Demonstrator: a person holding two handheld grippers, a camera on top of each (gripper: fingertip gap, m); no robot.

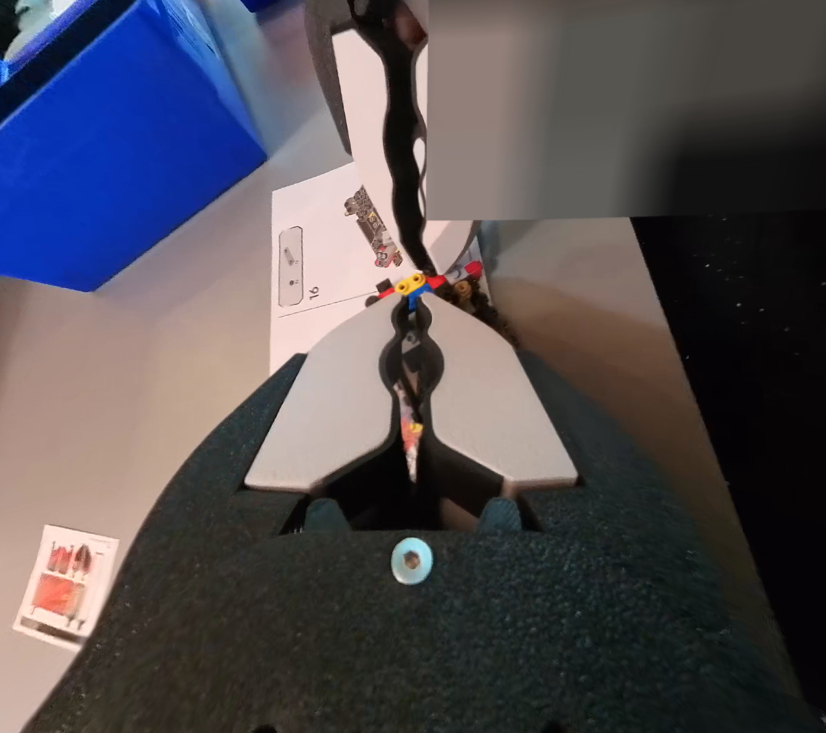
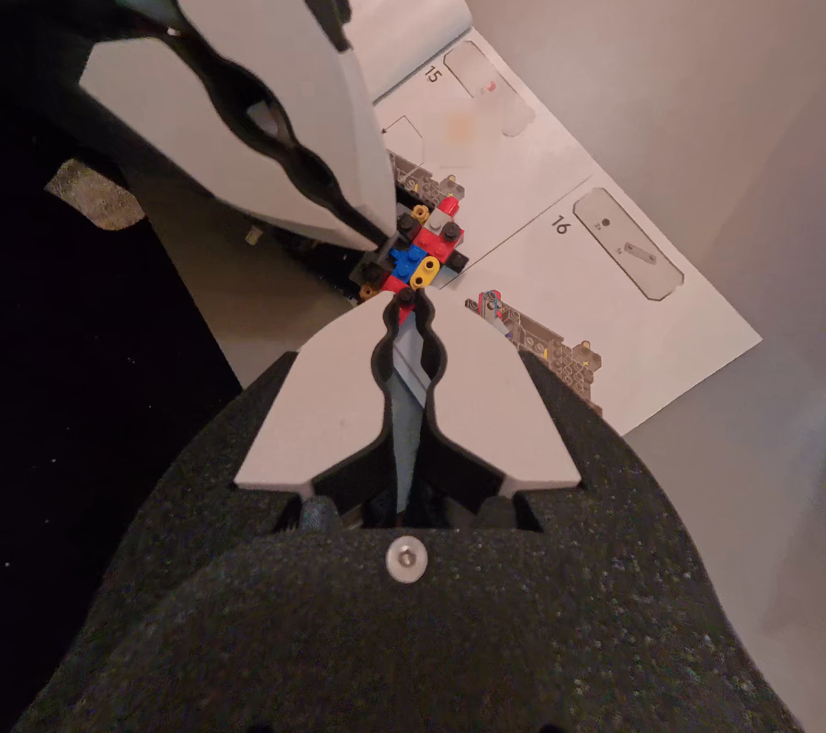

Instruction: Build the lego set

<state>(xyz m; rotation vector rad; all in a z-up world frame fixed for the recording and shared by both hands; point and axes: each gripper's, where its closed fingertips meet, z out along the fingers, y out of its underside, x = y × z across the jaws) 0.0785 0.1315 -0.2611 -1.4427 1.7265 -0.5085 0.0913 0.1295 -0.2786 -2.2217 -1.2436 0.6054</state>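
A small lego assembly of red, blue, black and grey pieces, with a yellow two-hole piece on top, is held above the open instruction booklet. My right gripper is shut on its near red end, where a black pin shows. My left gripper comes in from the upper left and is shut on the dark grey side. In the left wrist view, my left gripper pinches the assembly from below and the right gripper meets it from above. Most of the assembly is hidden there.
Blue bins stand at the far left of the beige table. A small picture card lies near the front left. The booklet lies under the grippers. The table edge and dark floor are at the right. My two grippers' fingertips are within a few centimetres of each other. From either gripper's tips it is about 25 cm to the small picture card.
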